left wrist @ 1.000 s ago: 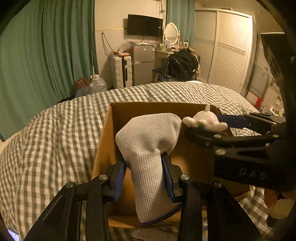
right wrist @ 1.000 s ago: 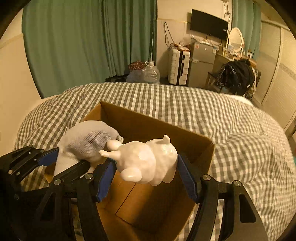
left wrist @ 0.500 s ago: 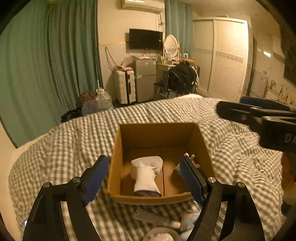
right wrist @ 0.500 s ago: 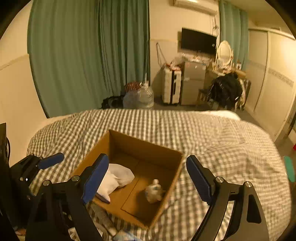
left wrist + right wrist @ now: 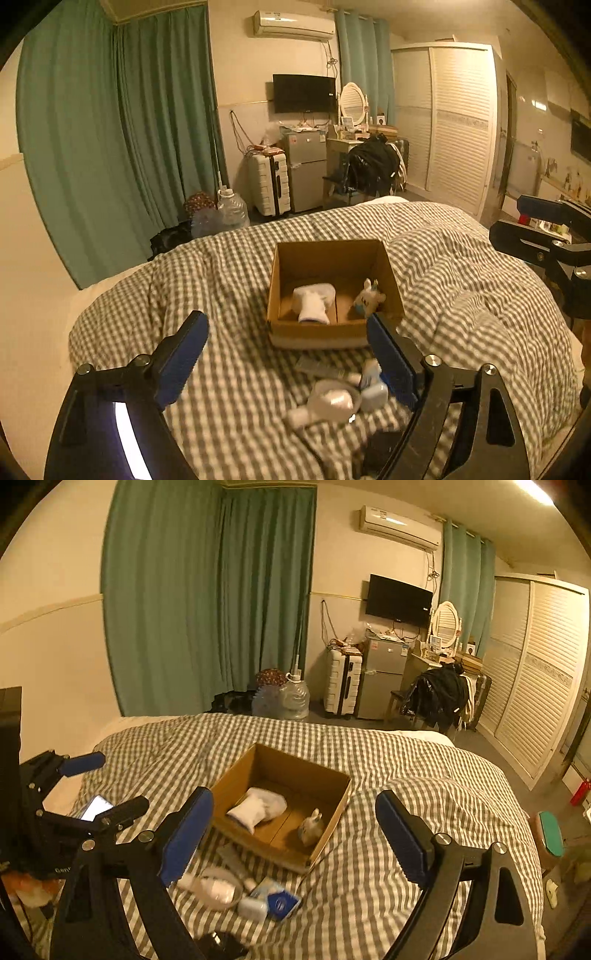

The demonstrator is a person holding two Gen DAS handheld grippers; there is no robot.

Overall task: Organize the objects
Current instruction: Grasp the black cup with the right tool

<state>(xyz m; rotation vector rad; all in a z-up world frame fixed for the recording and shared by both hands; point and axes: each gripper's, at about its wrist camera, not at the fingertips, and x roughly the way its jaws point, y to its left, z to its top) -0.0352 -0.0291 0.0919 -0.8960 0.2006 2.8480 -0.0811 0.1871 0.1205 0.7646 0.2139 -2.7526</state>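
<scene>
Left gripper (image 5: 286, 343) angled down over the checked duvet (image 5: 207, 273), jaws opening, nothing between them. Right gripper (image 5: 295, 819) same downward tilt, jaws opening, empty too. Cardboard box (image 5: 334, 330) sits open-topped on the duvet, beyond both grippers and apart from them. White sock (image 5: 314, 304) lies crumpled in the box's left half; small white animal figurine (image 5: 367, 301) in its right half, against the wall. Pile of loose small items (image 5: 341, 397) — white pieces, a blue-labelled packet (image 5: 282, 904) — lies on the duvet just in front of the box, below the blue pads (image 5: 181, 356). Details blurred.
</scene>
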